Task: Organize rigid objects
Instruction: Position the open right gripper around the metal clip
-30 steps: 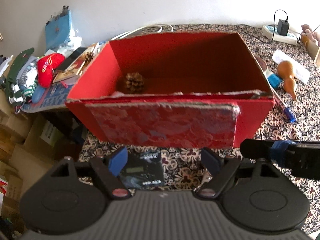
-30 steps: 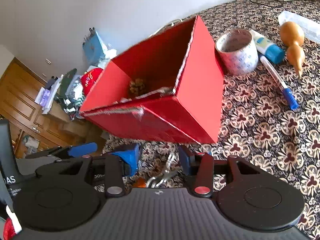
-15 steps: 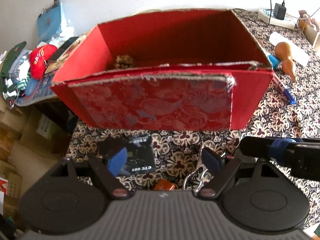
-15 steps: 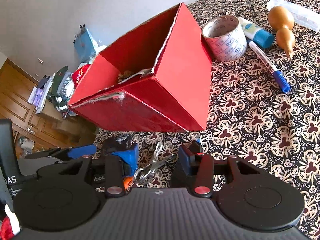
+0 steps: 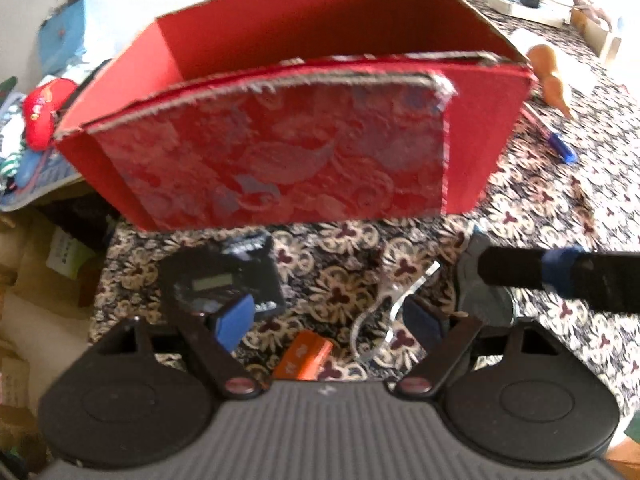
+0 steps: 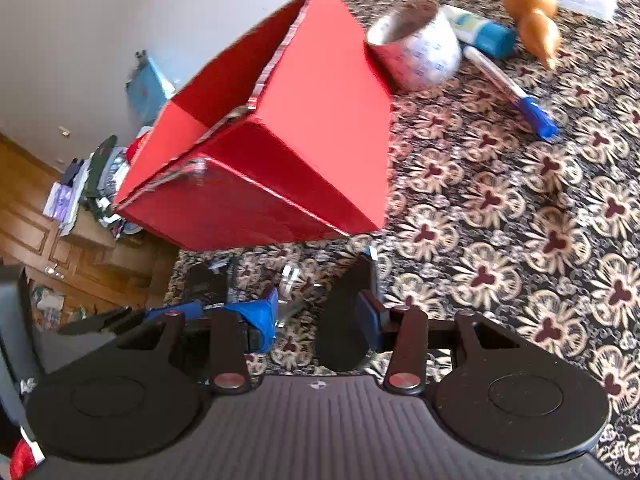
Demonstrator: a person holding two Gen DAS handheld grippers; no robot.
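Note:
A red open box [image 5: 288, 136] stands on the patterned tablecloth; it also shows in the right wrist view [image 6: 280, 148]. In front of it lie a black card device [image 5: 224, 280], a metal carabiner [image 5: 388, 312] and a small orange block [image 5: 306, 360]. My left gripper [image 5: 332, 320] is open and empty, low over these items. My right gripper [image 6: 316, 316] is open and empty, with the carabiner [image 6: 292, 292] between its fingers; a dark object [image 6: 344, 320] sits by its right finger.
A tape roll [image 6: 416, 52], a blue-capped tube [image 6: 480, 34], a marker [image 6: 512, 92] and a gourd [image 6: 532, 12] lie right of the box. The table's left edge [image 5: 104, 248] drops to cluttered boxes. The right gripper's finger [image 5: 560, 276] reaches in at the left view's right.
Both grippers have drawn back and dropped lower in front of the box. The card device, carabiner and orange block have come into fuller view. The pine cone inside the box is now hidden.

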